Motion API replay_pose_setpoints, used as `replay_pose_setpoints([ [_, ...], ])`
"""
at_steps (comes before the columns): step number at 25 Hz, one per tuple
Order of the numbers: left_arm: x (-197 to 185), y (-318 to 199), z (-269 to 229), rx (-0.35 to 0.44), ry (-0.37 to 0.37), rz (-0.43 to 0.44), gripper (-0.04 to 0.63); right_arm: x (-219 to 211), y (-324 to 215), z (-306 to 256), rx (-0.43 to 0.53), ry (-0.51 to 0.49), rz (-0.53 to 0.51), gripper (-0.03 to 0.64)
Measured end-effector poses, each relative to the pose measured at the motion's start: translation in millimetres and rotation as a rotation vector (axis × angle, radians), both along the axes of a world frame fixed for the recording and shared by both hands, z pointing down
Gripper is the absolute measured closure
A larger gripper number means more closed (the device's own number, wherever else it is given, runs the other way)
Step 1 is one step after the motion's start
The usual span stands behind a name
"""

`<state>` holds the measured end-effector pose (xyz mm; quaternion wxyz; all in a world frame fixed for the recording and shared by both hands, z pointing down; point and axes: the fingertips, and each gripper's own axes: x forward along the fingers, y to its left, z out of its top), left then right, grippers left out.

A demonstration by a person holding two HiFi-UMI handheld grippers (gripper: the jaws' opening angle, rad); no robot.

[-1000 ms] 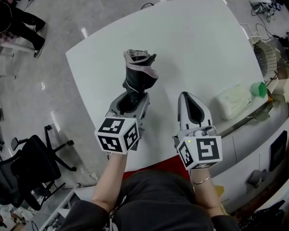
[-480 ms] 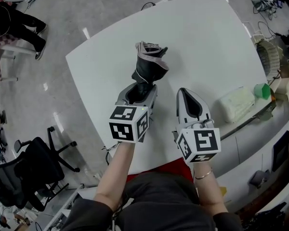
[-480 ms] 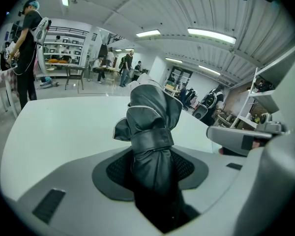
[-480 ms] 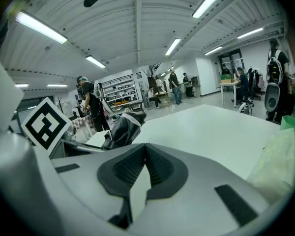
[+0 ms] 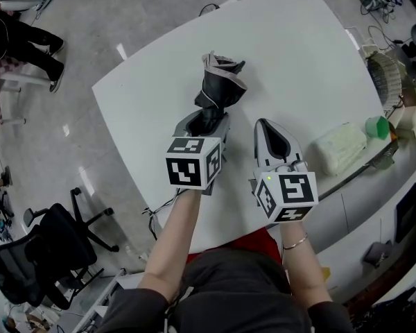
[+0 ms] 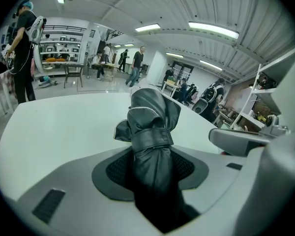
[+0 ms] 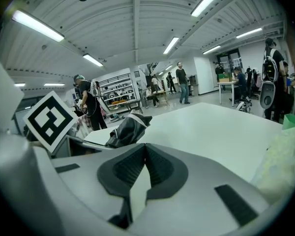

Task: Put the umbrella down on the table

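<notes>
A folded black umbrella (image 5: 220, 89) with a pale trim and a strap round it sticks up and forward out of my left gripper (image 5: 206, 121), which is shut on its lower part. It hangs over the near-middle of the white table (image 5: 298, 54). In the left gripper view the umbrella (image 6: 150, 132) fills the gap between the jaws of the left gripper (image 6: 152, 163). My right gripper (image 5: 269, 127) is beside it on the right, shut with nothing in it. In the right gripper view its pads (image 7: 132, 168) meet at the tip, and the umbrella (image 7: 128, 128) shows to the left.
A pale wrapped bundle (image 5: 340, 146) lies at the table's right edge beside a green cap (image 5: 376, 127). A white wire basket (image 5: 385, 78) and clutter stand off the right side. A black office chair (image 5: 35, 248) is on the floor at the left. A person (image 5: 17, 33) stands far left.
My left gripper has carried the umbrella to the right and further over the table, closer to the right gripper. The right gripper has shifted only a little.
</notes>
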<state>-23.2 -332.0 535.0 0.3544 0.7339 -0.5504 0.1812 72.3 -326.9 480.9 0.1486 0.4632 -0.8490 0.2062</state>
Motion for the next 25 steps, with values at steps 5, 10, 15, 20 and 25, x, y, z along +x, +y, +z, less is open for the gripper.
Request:
replay_pose_setpoints([
  [5, 8.8, -11.3, 4.1, -0.016, -0.009, 0.029, 0.396, 1.1, -1.4, 3.6, -0.009, 0.004, 0.001, 0.598],
  [10, 12.5, -16.5, 10.4, -0.050, -0.032, 0.033, 0.388, 3.3, -3.0, 4.1, -0.012, 0.007, 0.007, 0.598],
  [15, 15.6, -18.6, 11.4, -0.056, -0.055, 0.034, 0.381, 7.4, -3.1, 5.3, -0.015, 0.010, 0.014, 0.598],
  [20, 17.3, -20.6, 10.8, -0.043, -0.074, 0.040, 0.374, 8.3, -3.3, 3.5, -0.013, 0.010, 0.023, 0.598],
  [25, 15.8, -23.4, 4.1, 0.008, -0.100, 0.022, 0.324, 14.1, -2.7, -3.8, 0.001, 0.017, 0.043, 0.598],
])
